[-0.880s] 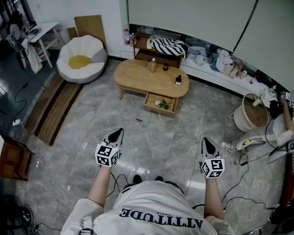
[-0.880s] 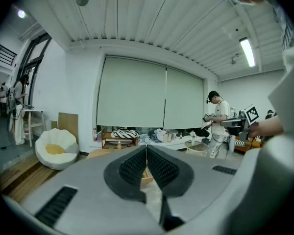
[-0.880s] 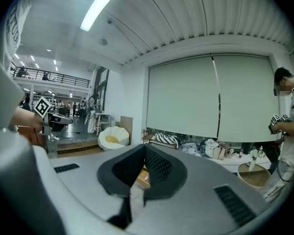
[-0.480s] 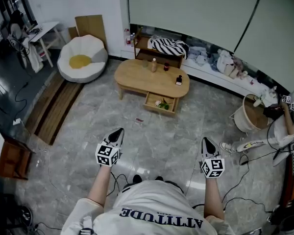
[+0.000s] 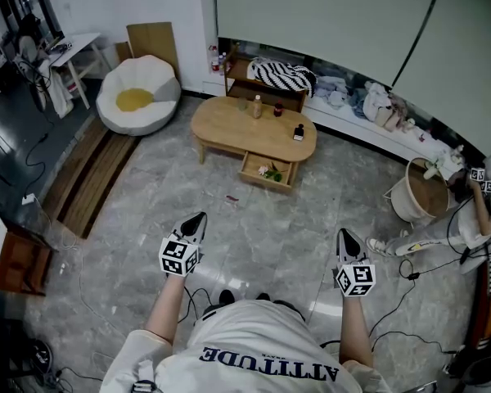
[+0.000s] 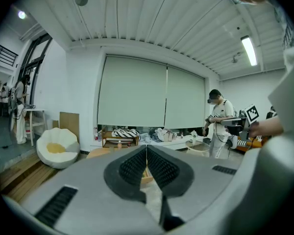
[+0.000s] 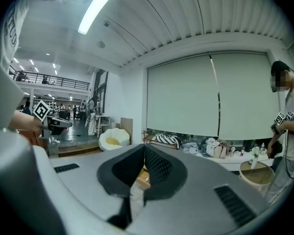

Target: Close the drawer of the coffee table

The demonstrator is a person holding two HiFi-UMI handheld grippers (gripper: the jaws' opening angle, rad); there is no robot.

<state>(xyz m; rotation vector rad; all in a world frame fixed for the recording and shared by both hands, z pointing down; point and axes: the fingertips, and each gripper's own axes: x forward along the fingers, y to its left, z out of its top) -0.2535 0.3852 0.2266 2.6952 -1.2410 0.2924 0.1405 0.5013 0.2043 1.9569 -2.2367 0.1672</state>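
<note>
Clearly the drawer (image 5: pixel 267 173) hung open at twelve o'clock, well apart from the left gripper (image 5: pixel 200 218) and right gripper (image 5: pixel 344 234), both pressed together and empty; a square push on its front seemed best.

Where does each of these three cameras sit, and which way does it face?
Head view: on the person's head, facing steeply down at the floor, the coffee table and its open drawer; own shirt, forearms, left hand-held gripper and right hand-held gripper show.
Left gripper view: on the left hand-held gripper, looking along its shut jaws toward the blind; own right hand at right.
Right gripper view: on the right hand-held gripper, facing likewise, jaws shut; own left hand at left.
Shared: all three show the egg-shaped chair.
</note>
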